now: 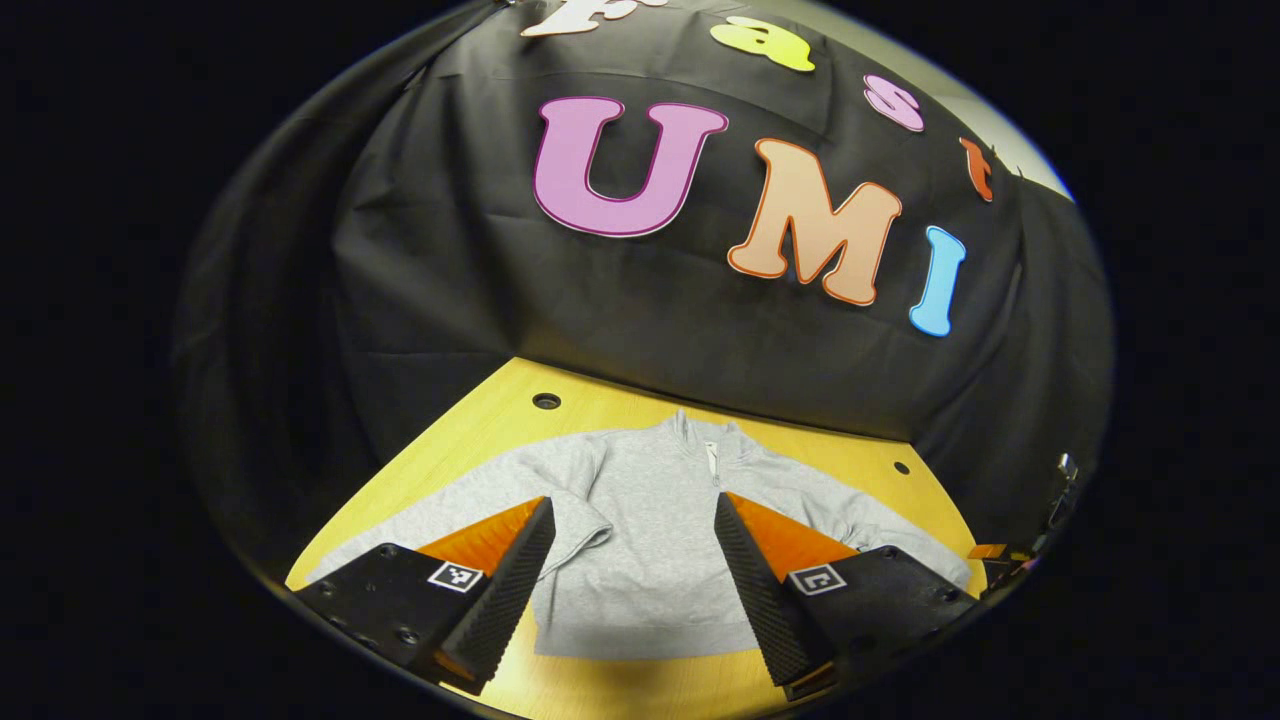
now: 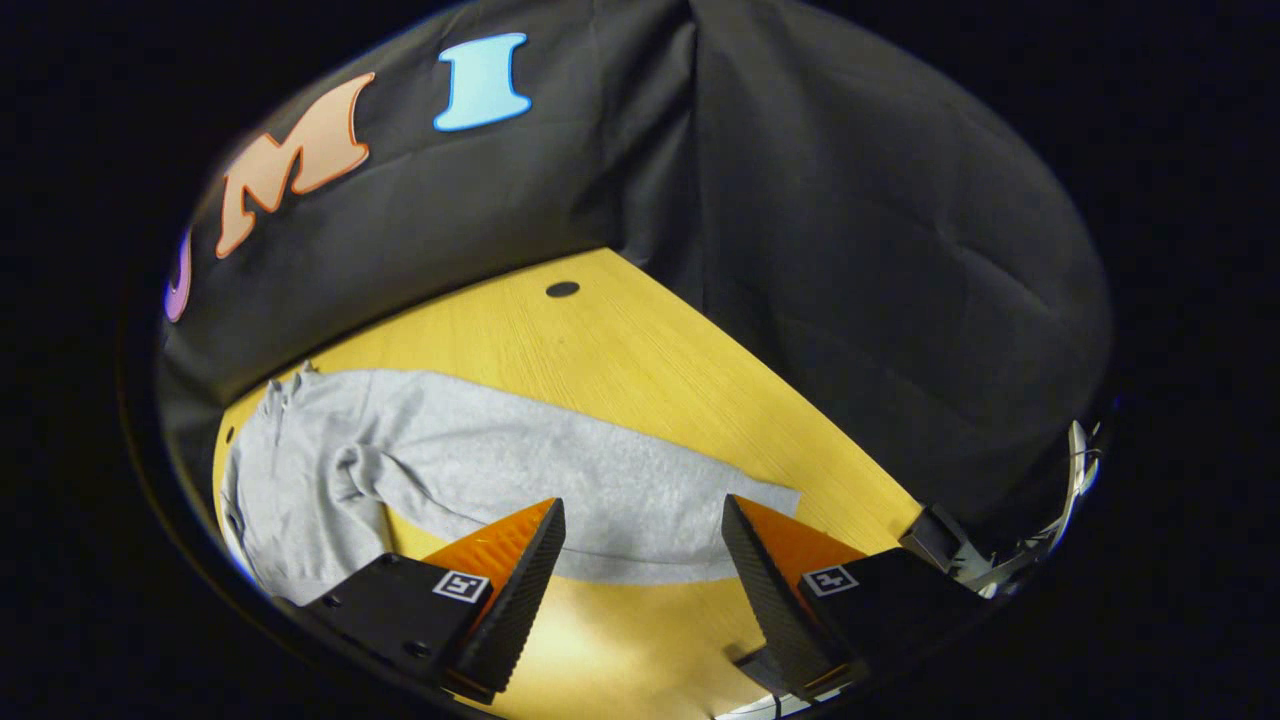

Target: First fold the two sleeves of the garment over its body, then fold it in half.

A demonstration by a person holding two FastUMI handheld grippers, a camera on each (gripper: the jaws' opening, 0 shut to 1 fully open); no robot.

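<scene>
A grey sweatshirt (image 1: 645, 540) lies flat on the yellow wooden table (image 1: 500, 410), collar toward the booth wall, both sleeves spread out to the sides. My left gripper (image 1: 635, 510) hovers open above its body, fingers wide apart and holding nothing. In the right gripper view the same sweatshirt (image 2: 300, 480) lies at the left, and one long sleeve (image 2: 600, 490) stretches across the table toward the cuff. My right gripper (image 2: 645, 515) stands open just above that sleeve near its cuff end, with nothing between its fingers.
Black cloth walls close in the table at the back and sides. A round hole (image 1: 546, 401) marks the tabletop's far left corner, another hole (image 2: 562, 289) the far right. A metal fitting (image 2: 1075, 470) shows at the table's right edge.
</scene>
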